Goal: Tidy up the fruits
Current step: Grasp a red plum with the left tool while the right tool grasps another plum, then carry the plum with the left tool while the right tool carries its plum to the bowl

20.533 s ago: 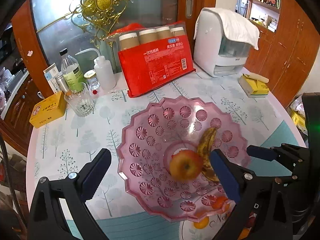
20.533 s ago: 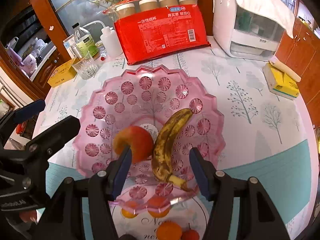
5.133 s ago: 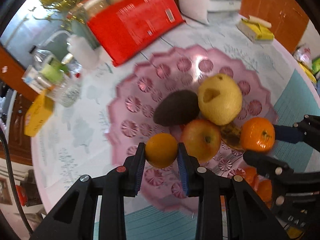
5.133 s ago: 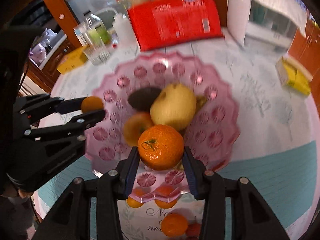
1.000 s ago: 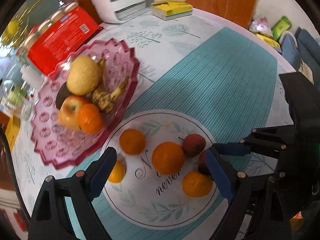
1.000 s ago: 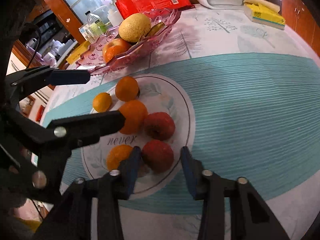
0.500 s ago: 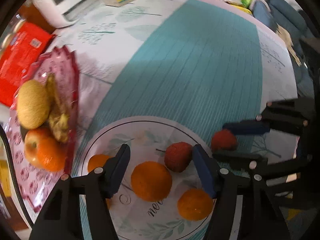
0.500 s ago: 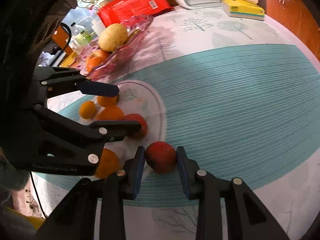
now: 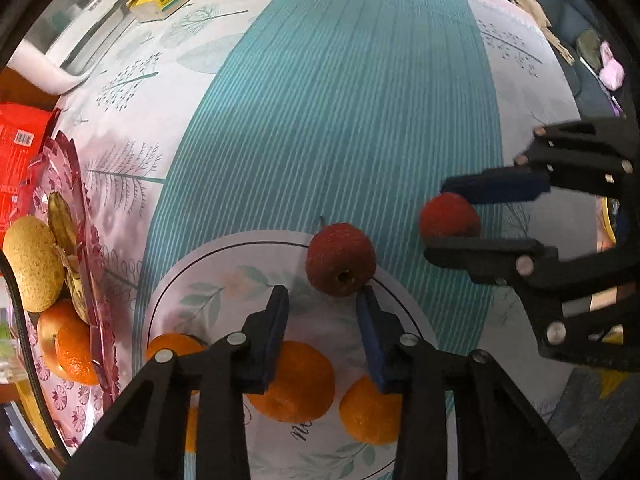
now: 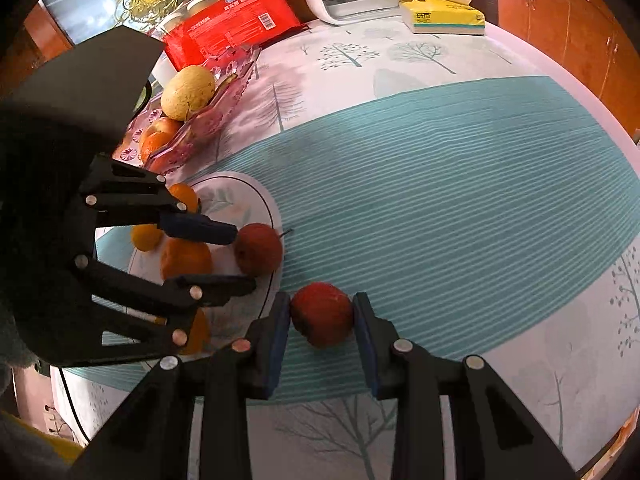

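Fruit sits clamped in the right gripper (image 10: 322, 320): a small red fruit (image 10: 322, 314) held above the teal cloth (image 10: 440, 200). Left gripper (image 9: 322, 306) is closing around a darker red fruit (image 9: 340, 264), pads not yet pressing, beside the oranges (image 9: 296, 380). Pink bowl (image 9: 86, 272) holds other fruit.

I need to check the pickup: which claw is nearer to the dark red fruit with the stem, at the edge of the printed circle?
Left. The left claw is closing around the dark red fruit; the right claw is off to one side, gripping another red fruit.
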`<state>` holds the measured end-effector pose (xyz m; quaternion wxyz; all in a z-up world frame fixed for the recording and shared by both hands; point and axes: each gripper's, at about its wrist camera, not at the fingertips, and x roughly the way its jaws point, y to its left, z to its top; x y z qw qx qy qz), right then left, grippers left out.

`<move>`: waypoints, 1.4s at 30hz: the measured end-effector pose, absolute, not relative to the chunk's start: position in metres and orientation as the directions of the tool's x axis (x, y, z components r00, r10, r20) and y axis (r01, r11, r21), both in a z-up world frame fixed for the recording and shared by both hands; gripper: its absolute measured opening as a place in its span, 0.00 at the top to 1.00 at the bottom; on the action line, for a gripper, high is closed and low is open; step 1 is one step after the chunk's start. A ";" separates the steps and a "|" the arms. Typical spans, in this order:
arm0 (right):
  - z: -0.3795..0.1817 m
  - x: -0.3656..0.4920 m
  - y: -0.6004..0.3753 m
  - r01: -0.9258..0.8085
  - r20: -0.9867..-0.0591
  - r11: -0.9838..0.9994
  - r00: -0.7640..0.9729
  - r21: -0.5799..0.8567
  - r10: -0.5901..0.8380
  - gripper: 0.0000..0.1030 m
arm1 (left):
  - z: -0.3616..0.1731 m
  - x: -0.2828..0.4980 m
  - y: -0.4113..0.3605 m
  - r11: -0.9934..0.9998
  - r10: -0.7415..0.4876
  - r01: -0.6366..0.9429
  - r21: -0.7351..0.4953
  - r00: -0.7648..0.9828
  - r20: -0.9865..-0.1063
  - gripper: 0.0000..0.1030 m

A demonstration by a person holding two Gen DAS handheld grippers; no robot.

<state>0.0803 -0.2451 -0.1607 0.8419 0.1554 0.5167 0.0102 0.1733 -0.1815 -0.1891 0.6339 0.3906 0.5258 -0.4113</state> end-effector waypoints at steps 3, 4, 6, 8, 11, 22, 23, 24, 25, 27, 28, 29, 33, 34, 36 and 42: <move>-0.159 0.079 -0.245 0.146 -0.862 0.949 0.473 0.280 0.182 0.69 | -0.187 0.184 -0.182 0.397 -0.115 0.916 0.048 0.101 -0.988 0.62; -0.158 0.079 -0.246 0.148 -0.861 0.948 0.476 0.281 0.181 0.69 | -0.185 0.188 -0.182 0.409 -0.122 0.912 0.036 0.094 -0.988 0.54; -0.157 0.078 -0.248 0.154 -0.859 0.946 0.479 0.285 0.181 0.69 | -0.179 0.194 -0.180 0.433 -0.150 0.901 0.011 0.084 -0.985 0.45; -0.157 0.077 -0.250 0.159 -0.857 0.943 0.481 0.291 0.183 0.69 | -0.174 0.198 -0.181 0.440 -0.176 0.898 -0.008 0.077 -0.981 0.44; -0.157 0.074 -0.252 0.164 -0.856 0.942 0.483 0.294 0.183 0.69 | -0.172 0.200 -0.183 0.450 -0.180 0.893 -0.013 0.076 -0.981 0.44; -0.159 0.067 -0.255 0.172 -0.856 0.939 0.484 0.298 0.184 0.69 | -0.187 0.200 -0.199 0.519 -0.171 0.854 -0.024 0.076 -0.982 0.69; -0.159 0.067 -0.255 0.172 -0.855 0.939 0.485 0.298 0.183 0.69 | -0.188 0.201 -0.200 0.523 -0.171 0.852 -0.022 0.080 -0.982 0.69; -0.160 0.067 -0.254 0.172 -0.854 0.939 0.486 0.299 0.183 0.69 | -0.187 0.200 -0.201 0.525 -0.176 0.851 -0.017 0.089 -0.980 0.70; -0.160 0.067 -0.254 0.172 -0.854 0.938 0.487 0.300 0.184 0.69 | -0.187 0.199 -0.201 0.527 -0.178 0.850 -0.016 0.092 -0.980 0.70; -0.160 0.066 -0.255 0.173 -0.851 0.936 0.490 0.307 0.189 0.69 | -0.185 0.198 -0.201 0.538 -0.180 0.843 -0.014 0.099 -0.979 0.70; -0.159 0.066 -0.255 0.174 -0.849 0.935 0.492 0.310 0.191 0.69 | -0.186 0.195 -0.203 0.546 -0.181 0.838 -0.013 0.103 -0.978 0.70; -0.158 0.065 -0.255 0.174 -0.848 0.934 0.495 0.313 0.192 0.69 | -0.186 0.193 -0.200 0.556 -0.183 0.831 -0.014 0.107 -0.977 0.70; -0.151 0.064 -0.258 0.170 -0.837 0.932 0.511 0.321 0.196 0.69 | -0.171 0.189 -0.183 0.608 -0.194 0.794 -0.013 0.133 -0.972 0.71; -0.149 0.064 -0.258 0.168 -0.835 0.932 0.515 0.322 0.195 0.69 | -0.166 0.189 -0.180 0.622 -0.197 0.783 -0.013 0.141 -0.970 0.71; -0.141 0.066 -0.259 0.162 -0.826 0.930 0.528 0.329 0.200 0.69 | -0.150 0.190 -0.170 0.657 -0.203 0.754 -0.008 0.167 -0.965 0.71; -0.104 0.082 -0.248 0.098 -0.784 0.940 0.584 0.326 0.211 0.69 | -0.099 0.198 -0.137 0.763 -0.188 0.646 0.028 0.263 -0.946 0.70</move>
